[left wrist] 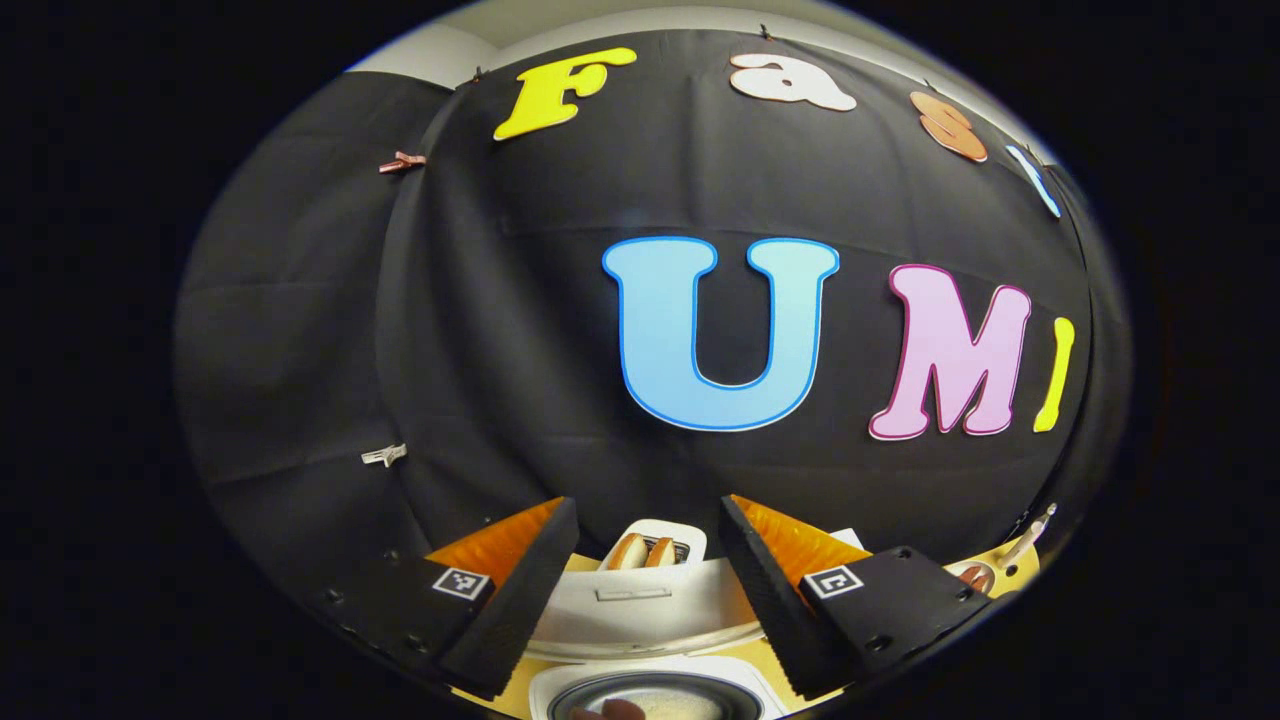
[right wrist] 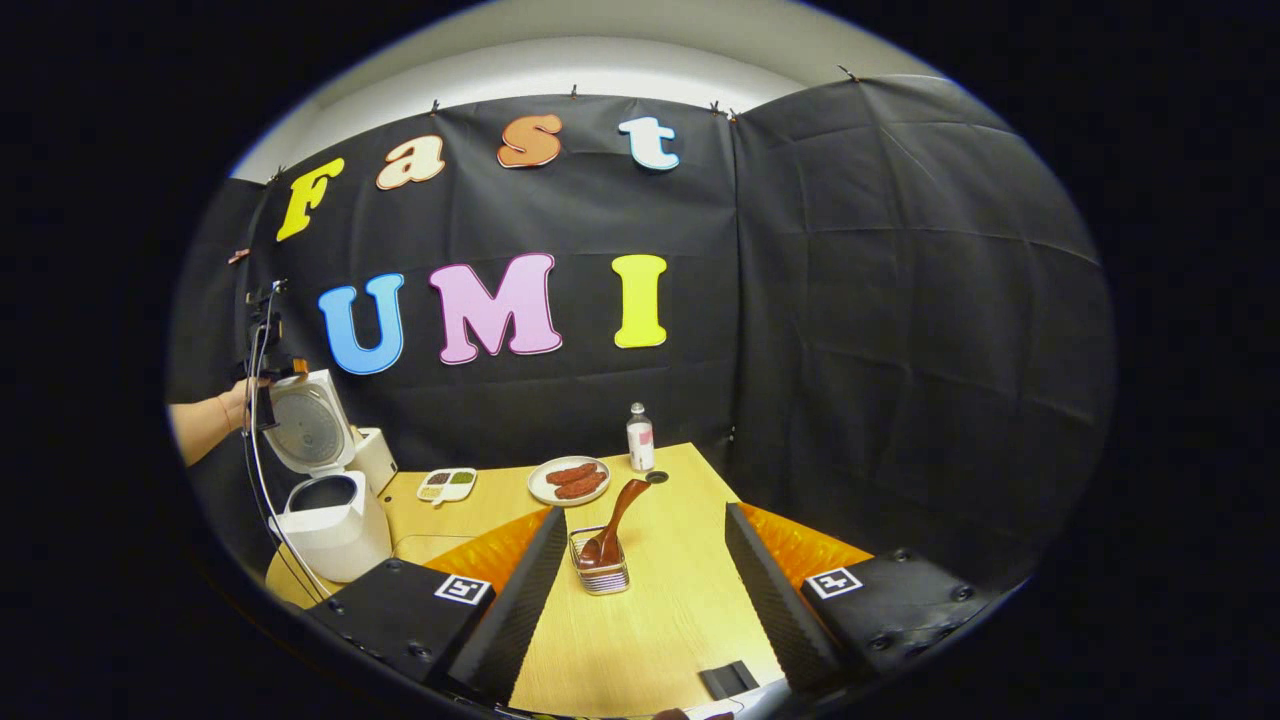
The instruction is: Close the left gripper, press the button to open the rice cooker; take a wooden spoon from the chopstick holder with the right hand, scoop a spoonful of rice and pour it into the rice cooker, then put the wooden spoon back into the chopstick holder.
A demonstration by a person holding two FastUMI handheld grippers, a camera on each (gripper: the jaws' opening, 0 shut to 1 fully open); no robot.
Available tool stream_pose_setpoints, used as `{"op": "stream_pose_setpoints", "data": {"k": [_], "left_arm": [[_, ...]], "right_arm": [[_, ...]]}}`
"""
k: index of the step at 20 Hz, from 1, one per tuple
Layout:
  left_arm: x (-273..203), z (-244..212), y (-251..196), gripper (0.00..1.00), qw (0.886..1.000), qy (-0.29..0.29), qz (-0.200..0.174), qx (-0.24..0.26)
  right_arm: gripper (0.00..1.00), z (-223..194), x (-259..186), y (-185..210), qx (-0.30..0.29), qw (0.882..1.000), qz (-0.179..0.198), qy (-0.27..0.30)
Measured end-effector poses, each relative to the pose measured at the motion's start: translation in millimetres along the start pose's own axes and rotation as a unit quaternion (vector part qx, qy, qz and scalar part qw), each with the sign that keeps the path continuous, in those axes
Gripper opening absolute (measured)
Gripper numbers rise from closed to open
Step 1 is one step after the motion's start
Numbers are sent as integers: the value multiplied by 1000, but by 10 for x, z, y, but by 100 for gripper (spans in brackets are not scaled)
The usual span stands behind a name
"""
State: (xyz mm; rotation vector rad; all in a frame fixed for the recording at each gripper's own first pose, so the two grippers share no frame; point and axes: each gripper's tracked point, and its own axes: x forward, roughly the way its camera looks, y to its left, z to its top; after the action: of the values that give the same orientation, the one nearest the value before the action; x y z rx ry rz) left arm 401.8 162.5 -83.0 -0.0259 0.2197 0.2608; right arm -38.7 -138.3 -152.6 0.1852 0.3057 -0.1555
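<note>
Rice cooker (right wrist: 325, 500), white and boxy, stands at the wooden table's (right wrist: 660, 620) left end with its round lid up, so the button step looks done. A dark brown wooden spoon (right wrist: 612, 525) leans in the wire chopstick holder (right wrist: 600, 572). The right gripper (right wrist: 640, 590), fingers wide, faces it; it should centre on the handle before pinching. The left gripper (left wrist: 645, 590) hangs wide above the cooker.
</note>
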Motion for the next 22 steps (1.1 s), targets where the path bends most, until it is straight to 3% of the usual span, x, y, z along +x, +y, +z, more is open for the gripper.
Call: {"op": "stream_pose_setpoints", "data": {"k": [5, 12, 18, 22], "left_arm": [[-438, -176, -90, 99, 1000, -8, 4, 1], [-1230, -901, -240, 97, 999, 22, 20, -14], [-1512, -1497, -301, 96, 996, 69, 36, -32], [-1583, -1742, -331, 96, 995, 89, 45, -15]], "right_arm": [[98, 30, 56, 138, -4, 1000, 19, -6], [98, 48, 204, 240, -3, 998, 67, -4], [98, 77, 169, 110, -5, 997, 82, -3], [98, 26, 129, 28, -2, 997, 82, 5]]}}
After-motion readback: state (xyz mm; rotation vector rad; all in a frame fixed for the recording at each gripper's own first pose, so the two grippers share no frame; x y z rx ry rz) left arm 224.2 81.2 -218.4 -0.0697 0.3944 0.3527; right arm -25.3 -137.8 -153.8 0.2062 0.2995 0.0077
